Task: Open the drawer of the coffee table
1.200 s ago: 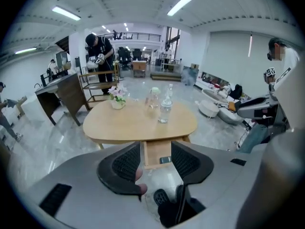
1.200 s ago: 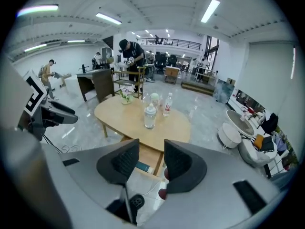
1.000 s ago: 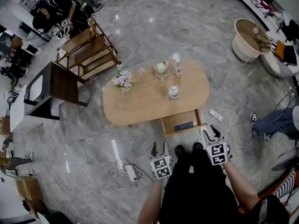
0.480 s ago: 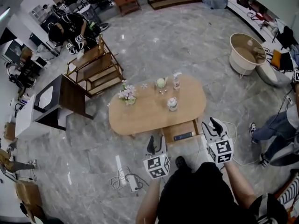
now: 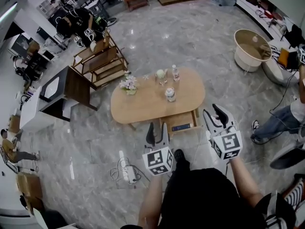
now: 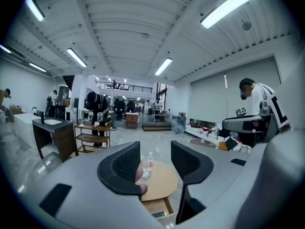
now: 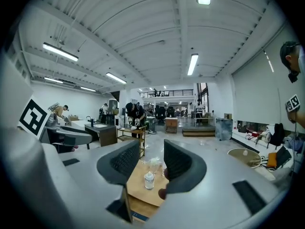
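Note:
The oval wooden coffee table (image 5: 143,106) stands ahead of me, its drawer (image 5: 177,120) pulled out toward my feet with a dark flat thing (image 5: 181,127) inside. My left gripper (image 5: 157,133) hangs in the air just left of the drawer, jaws apart and empty. My right gripper (image 5: 214,116) is held to the right of the drawer, also open and empty. In the left gripper view the left gripper (image 6: 155,163) frames the table (image 6: 162,181) and drawer (image 6: 158,206) far below. Through the right gripper (image 7: 148,162) the table (image 7: 138,187) and a small bottle (image 7: 149,180) show.
On the table are a flower vase (image 5: 127,85), a glass, and two bottles (image 5: 170,94). A power strip with cables (image 5: 125,170) lies on the floor at my left. A wooden shelf cart (image 5: 97,61), a dark desk (image 5: 64,92), a round basket table (image 5: 250,44) and seated people surround the area.
Both grippers have risen and tilted up toward level. My head has come up too, so the table looks smaller and further off. The drawer stays pulled out.

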Demonstrator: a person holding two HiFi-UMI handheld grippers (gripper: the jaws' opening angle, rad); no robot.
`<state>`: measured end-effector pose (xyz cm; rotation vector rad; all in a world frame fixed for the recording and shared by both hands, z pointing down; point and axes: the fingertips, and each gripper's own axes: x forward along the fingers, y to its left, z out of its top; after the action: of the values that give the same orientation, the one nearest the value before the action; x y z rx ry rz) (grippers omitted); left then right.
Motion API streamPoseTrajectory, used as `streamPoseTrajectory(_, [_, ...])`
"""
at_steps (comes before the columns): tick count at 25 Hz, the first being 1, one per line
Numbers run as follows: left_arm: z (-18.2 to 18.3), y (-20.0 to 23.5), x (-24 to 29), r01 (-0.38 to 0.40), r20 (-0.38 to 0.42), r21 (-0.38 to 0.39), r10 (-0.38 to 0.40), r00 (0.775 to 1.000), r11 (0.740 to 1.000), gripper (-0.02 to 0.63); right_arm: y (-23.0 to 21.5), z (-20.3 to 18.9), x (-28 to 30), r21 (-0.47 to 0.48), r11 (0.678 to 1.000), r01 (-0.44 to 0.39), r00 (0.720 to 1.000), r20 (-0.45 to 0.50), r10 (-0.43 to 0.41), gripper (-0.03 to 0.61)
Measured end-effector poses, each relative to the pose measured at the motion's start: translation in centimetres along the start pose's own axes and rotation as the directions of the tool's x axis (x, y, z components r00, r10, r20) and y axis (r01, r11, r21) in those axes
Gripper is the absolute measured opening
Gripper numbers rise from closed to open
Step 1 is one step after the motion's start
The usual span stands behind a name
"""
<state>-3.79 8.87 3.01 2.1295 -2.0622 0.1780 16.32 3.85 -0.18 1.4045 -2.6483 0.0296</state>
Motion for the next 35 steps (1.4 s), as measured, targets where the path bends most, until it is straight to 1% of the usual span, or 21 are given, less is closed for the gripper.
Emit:
streamPoseTrajectory(5, [0.7,-5.0,-4.9,-0.004,0.027,0.022,0.003,1.0,1.0,0.207,-0.7,0.1,-5.5,-0.001,0.999,-0.035,0.999,0.015,0.035,0.155])
streamPoseTrajectory(9, [0.9,-8.3,-9.5,-0.039,0.052,0.027,0.037,0.998,0.999,0.178,-1.3,-1.0,-10.4,0.003,0.998,-0.066,0.998,0.012,0.066,0.147])
streamPoseTrajectory(13, [1.0,-10.6,-13.6,-0.075,0.061,0.02,0.073,0.995,0.997,0.176,-1.4,-1.9,-14.3,0.008,0.996,-0.093,0.996,0.001,0.093,0.138])
streamPoseTrajectory(15, [1.1,-11.5,-15.3,-0.092,0.067,0.015,0.091,0.994,0.996,0.16,-1.5,-2.1,-15.7,0.017,0.995,-0.1,0.995,-0.003,0.1,0.123])
streamPoseTrajectory(18, [1.1,-12.9,-17.0,-0.104,0.072,0.016,0.103,0.992,0.994,0.152,-1.6,-2.2,-17.8,0.033,0.993,-0.109,0.994,0.0,0.109,0.112])
streamPoseTrajectory(23, [0.9,-14.3,-18.4,-0.109,0.089,0.012,0.108,0.99,0.994,0.121,-1.3,-2.4,-19.9,0.032,0.991,-0.131,0.991,0.02,0.131,0.086])
streamPoseTrajectory(26, [1.3,-14.6,-19.2,-0.113,0.099,0.017,0.111,0.989,0.993,0.092,-1.1,-1.5,-20.7,0.028,0.99,-0.137,0.99,0.04,0.136,0.07])
streamPoseTrajectory(30, [1.2,-14.1,-20.6,-0.125,0.106,0.017,0.122,0.987,0.992,0.055,0.0,-0.6,-21.6,0.024,0.988,-0.153,0.987,0.059,0.151,0.043])
streamPoseTrajectory(35, [0.8,-12.7,-22.5,-0.154,0.113,0.003,0.153,0.982,0.988,0.029,2.0,0.2,-22.5,0.005,0.987,-0.164,0.984,0.067,0.163,0.021])
